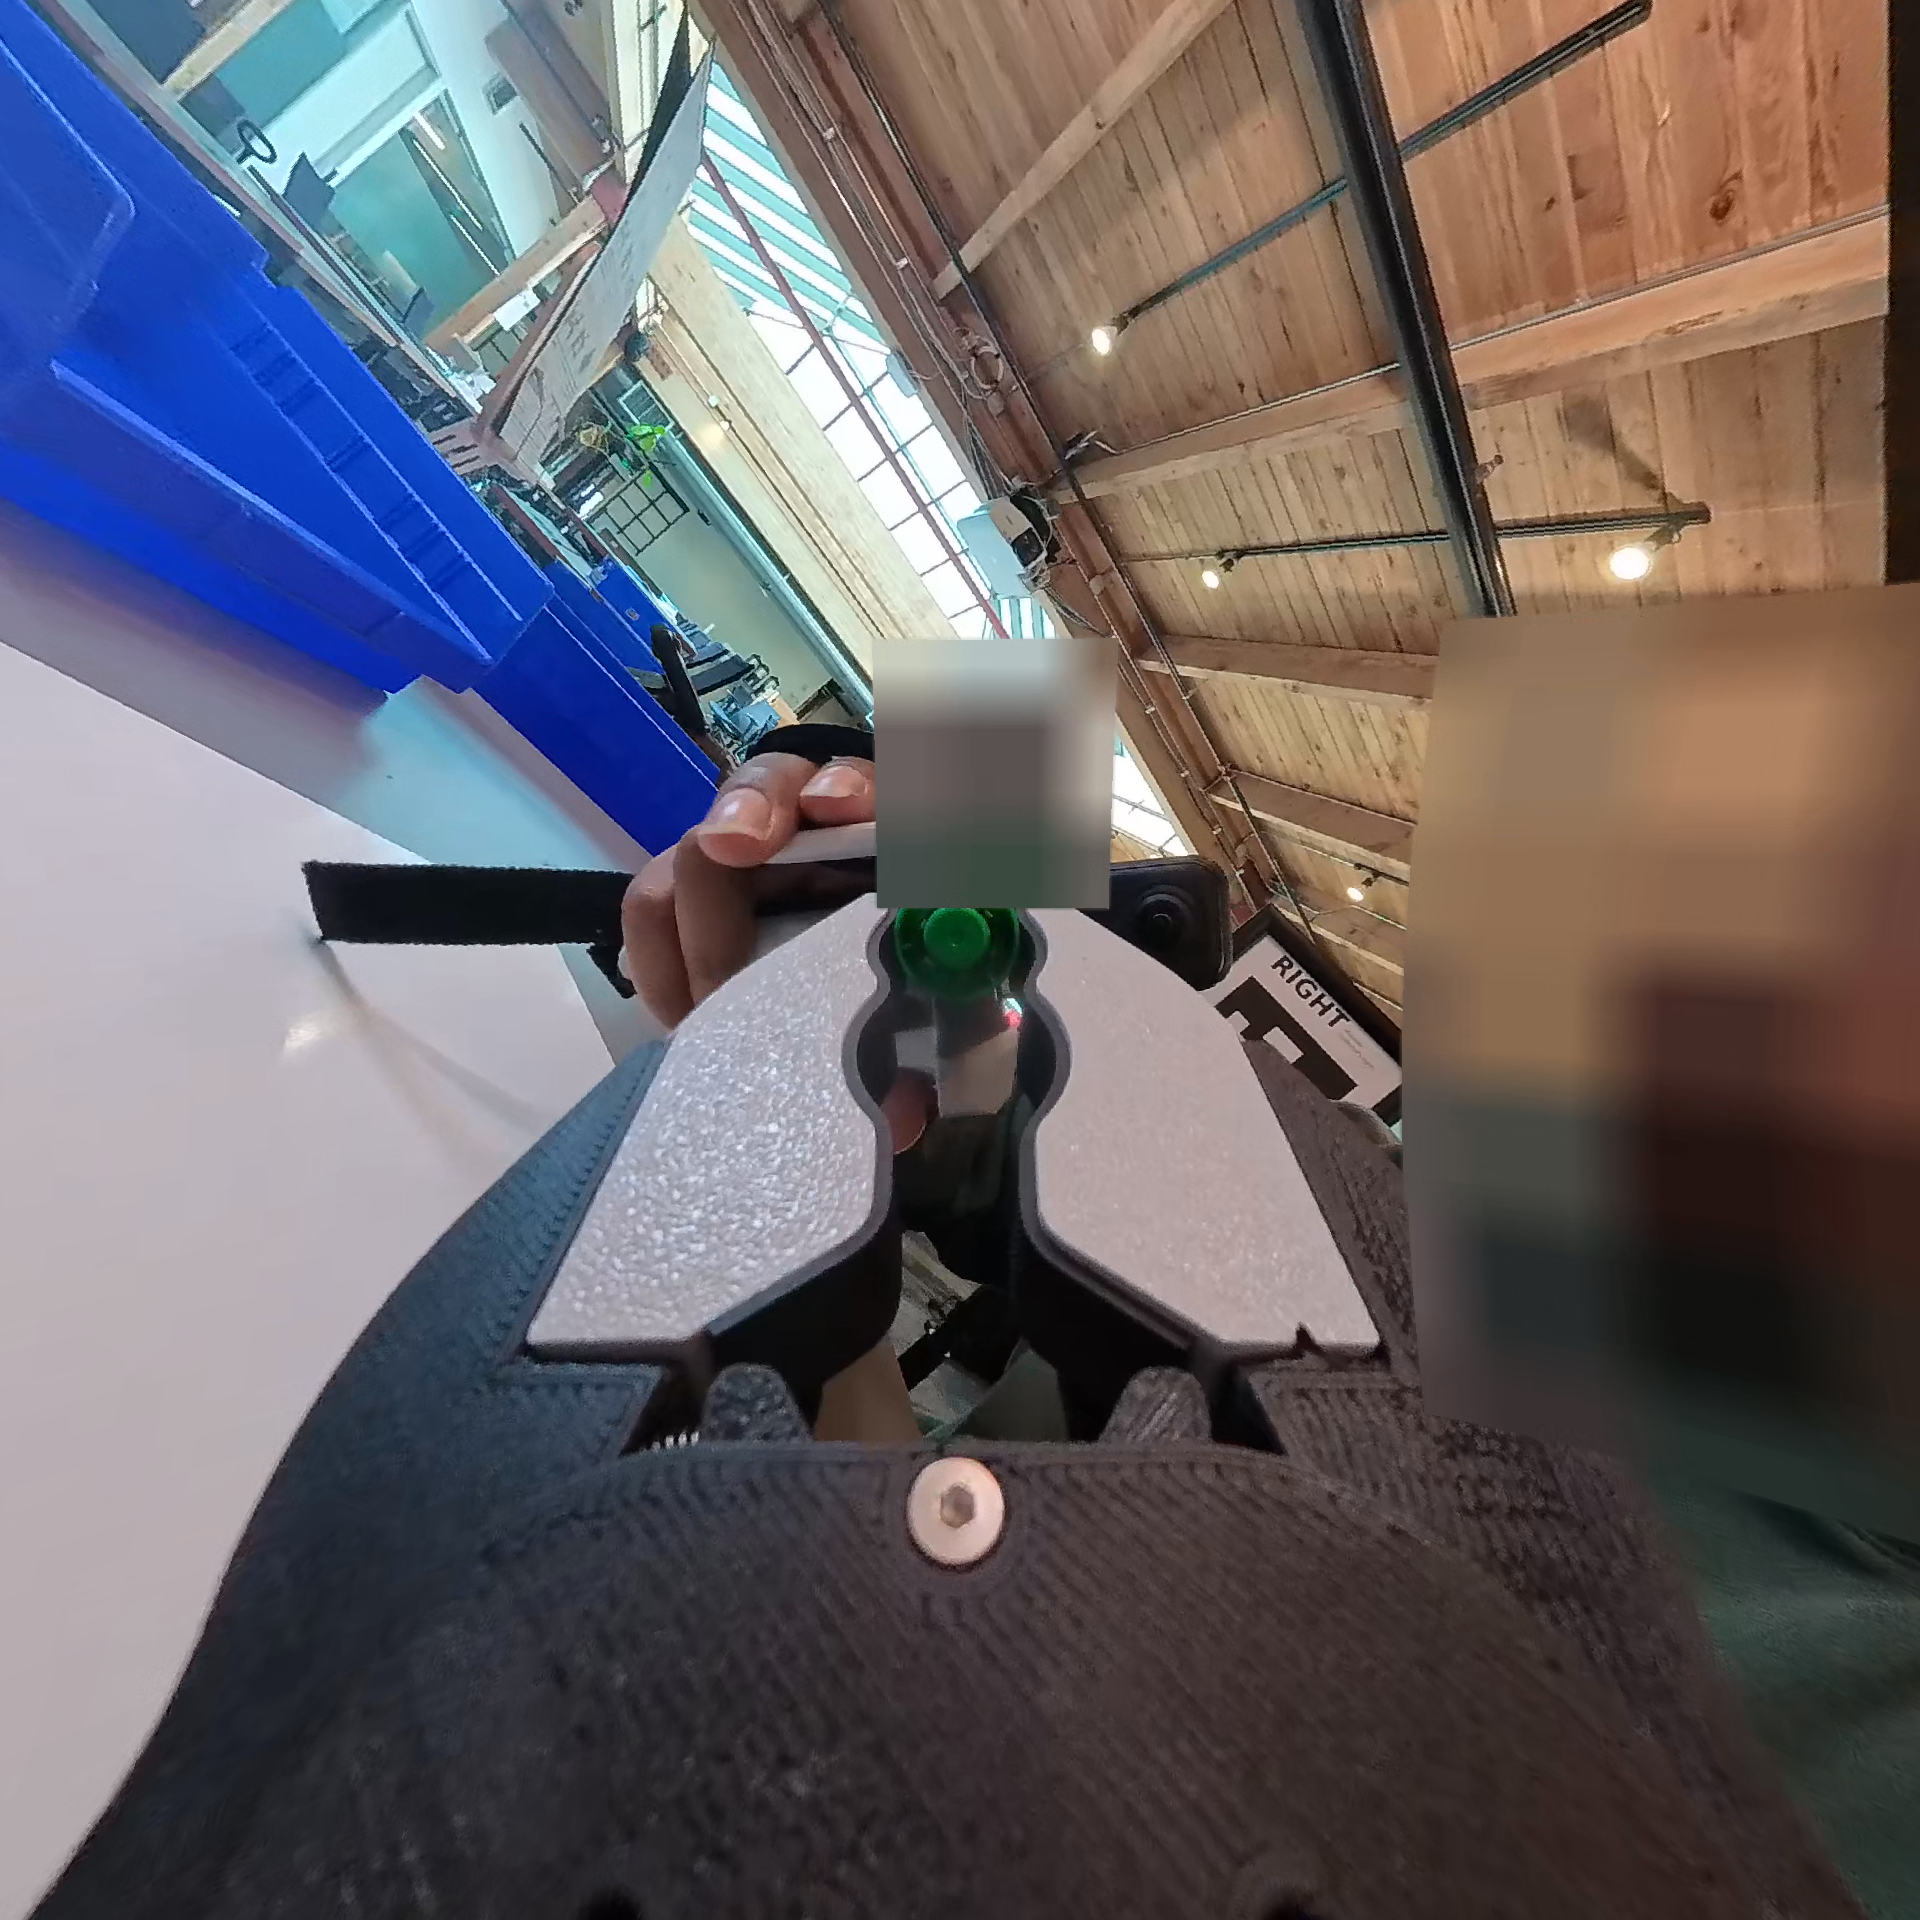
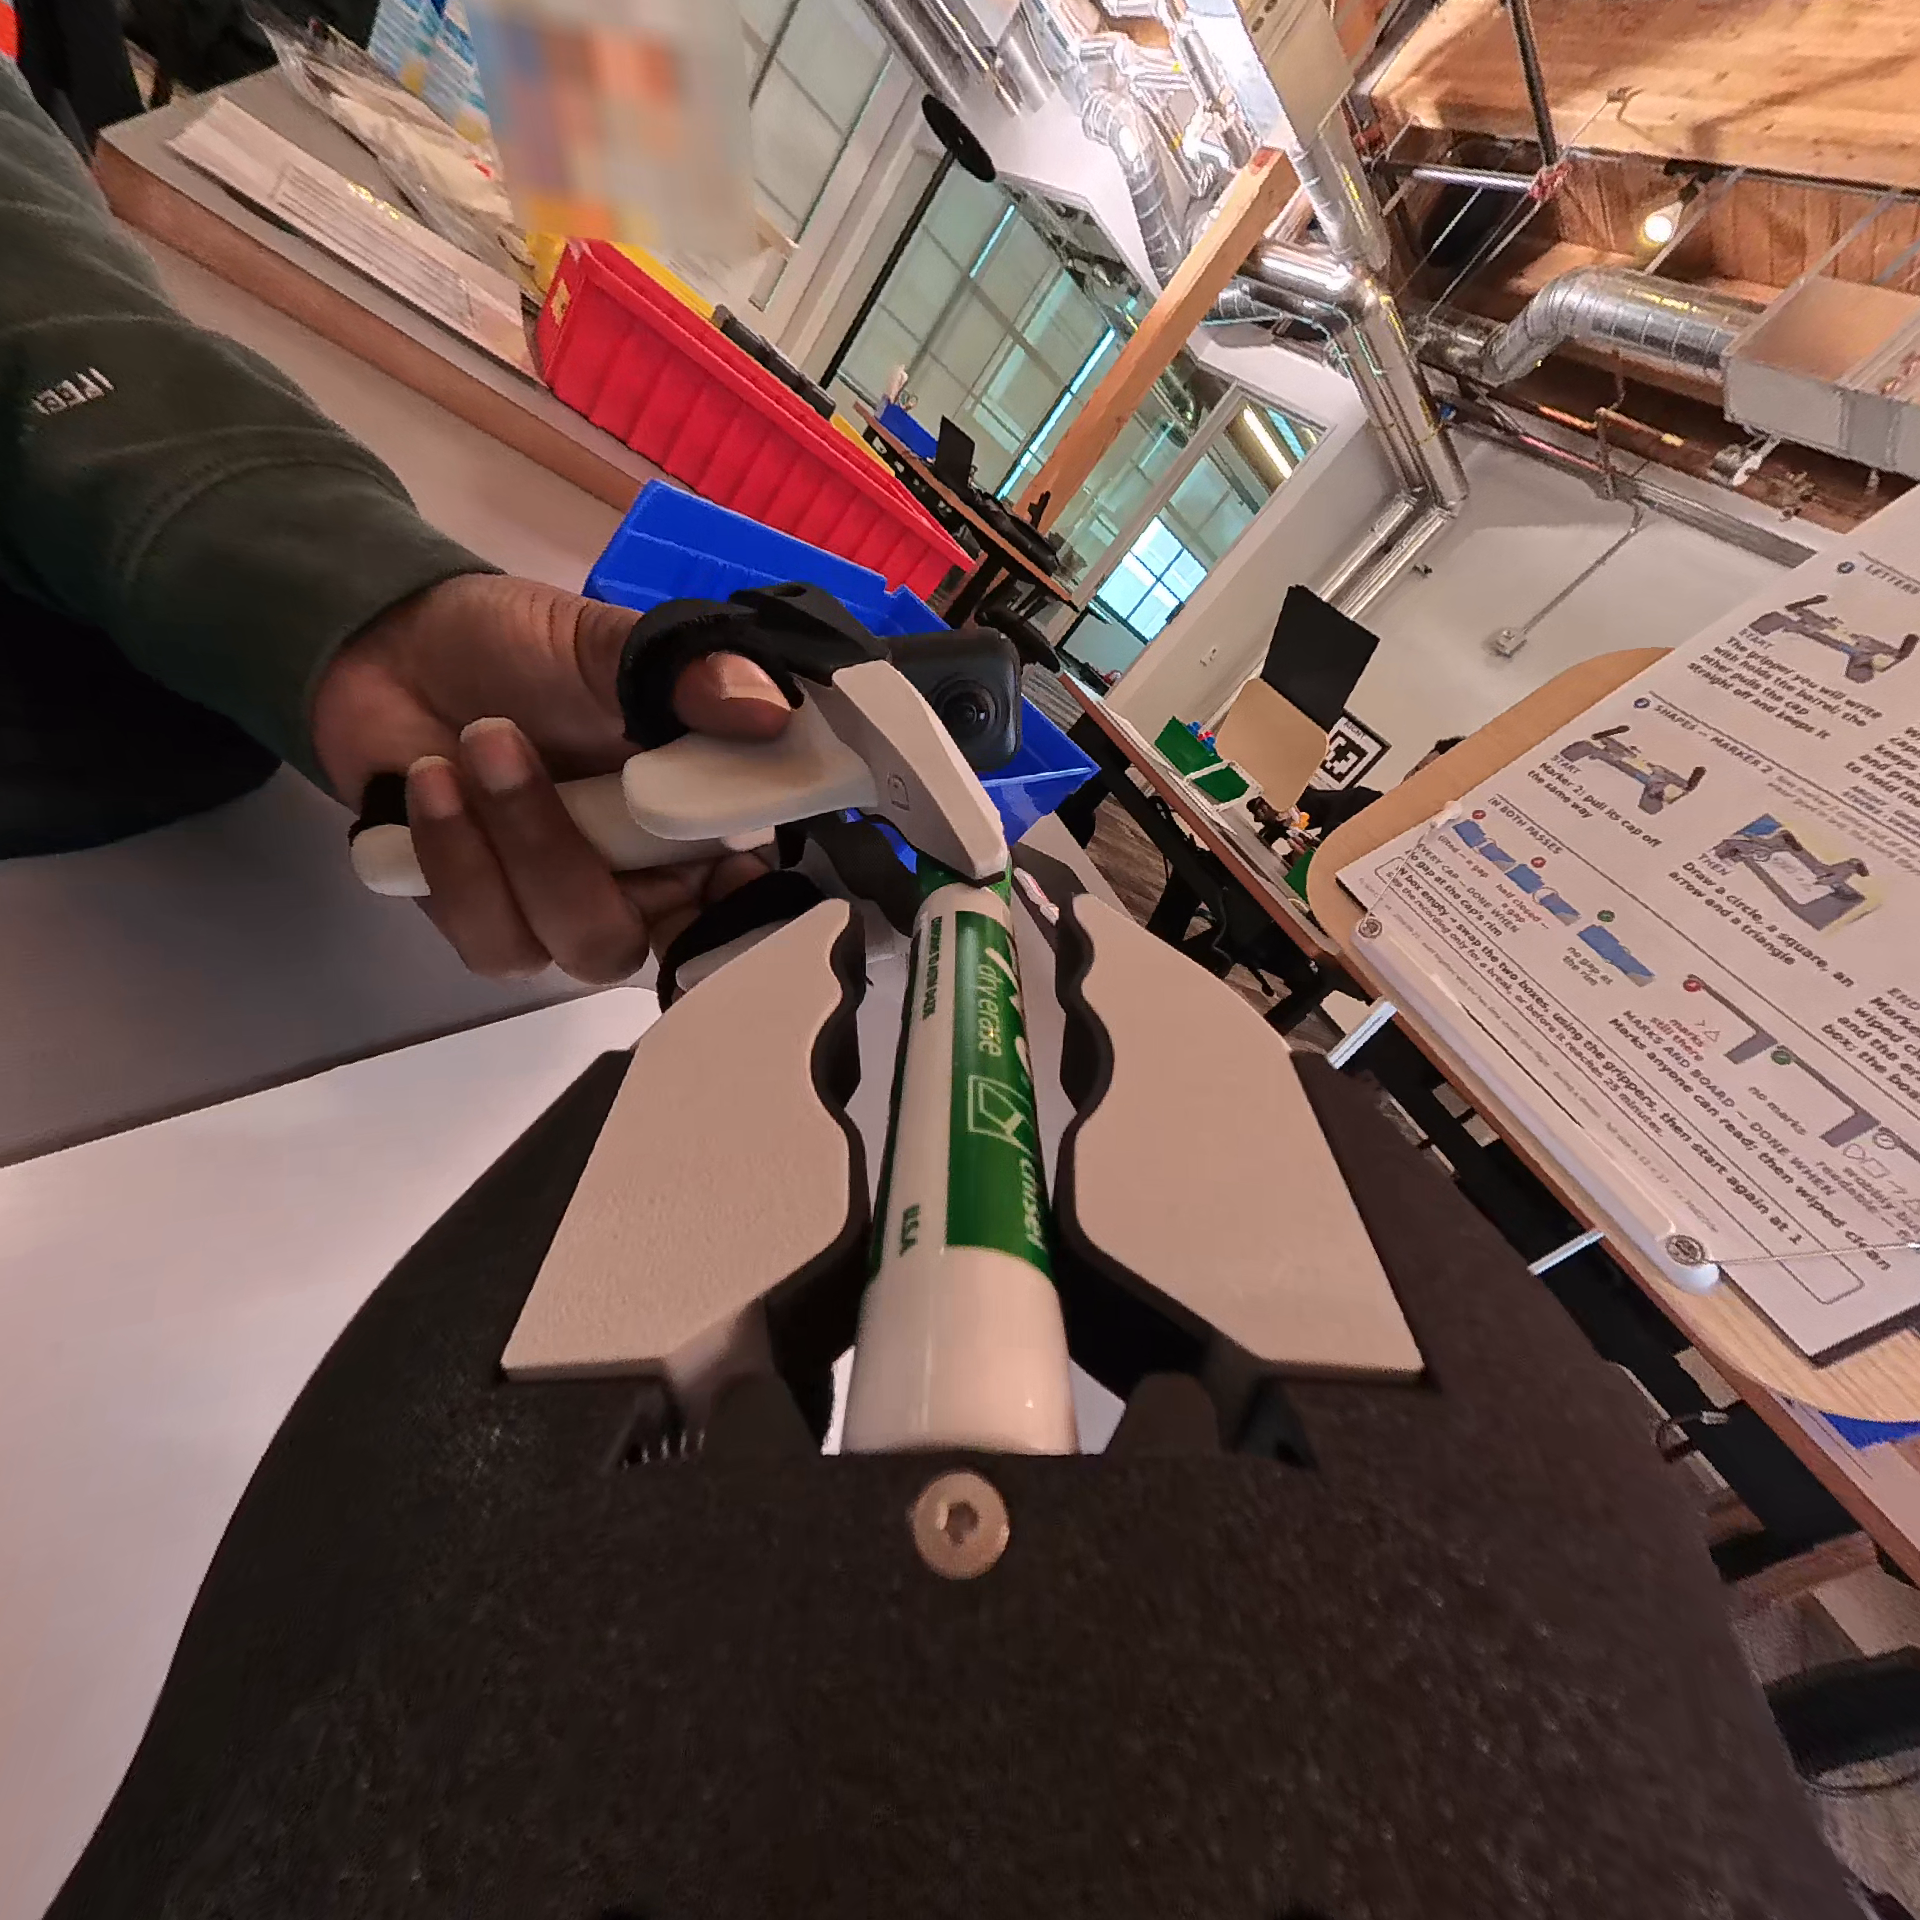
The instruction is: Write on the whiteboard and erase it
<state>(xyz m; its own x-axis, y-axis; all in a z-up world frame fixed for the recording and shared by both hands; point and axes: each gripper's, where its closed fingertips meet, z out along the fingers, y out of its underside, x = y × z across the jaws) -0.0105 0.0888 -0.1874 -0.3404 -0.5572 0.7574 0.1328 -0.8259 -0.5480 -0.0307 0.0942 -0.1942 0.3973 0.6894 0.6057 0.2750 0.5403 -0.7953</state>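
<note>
Your right gripper (image 2: pixel 961 1039) has its jaws pinching the barrel of a green-and-white marker (image 2: pixel 966 1143), which runs lengthwise down the channel between them, its butt end nearest the camera. At the far end your left gripper (image 2: pixel 951 831) meets it — the white fingers (image 2: pixel 914 774) come down over the green cap end. In the left wrist view, your left gripper (image 1: pixel 956 997) has its jaws pressed in around the green cap (image 1: pixel 951 940), seen end-on in the notch between them.

Beyond the jaws, your left hand (image 2: pixel 499 769) wraps that gripper's white handle, green sleeve (image 2: pixel 156 468) behind it. The pale bench (image 2: pixel 208 1195) lies below and to the left. To the right, an instruction sheet (image 2: pixel 1662 987) sits tilted on a board, close beside the marker's line. Farther off, a blue bin (image 2: pixel 748 571) stands on the bench just past your hand, with a red bin (image 2: pixel 727 416) behind it — neither touches the marker. In the left wrist view a black strap (image 1: pixel 468 904) trails over the bench, with blue bins (image 1: pixel 260 468) beyond.
</note>
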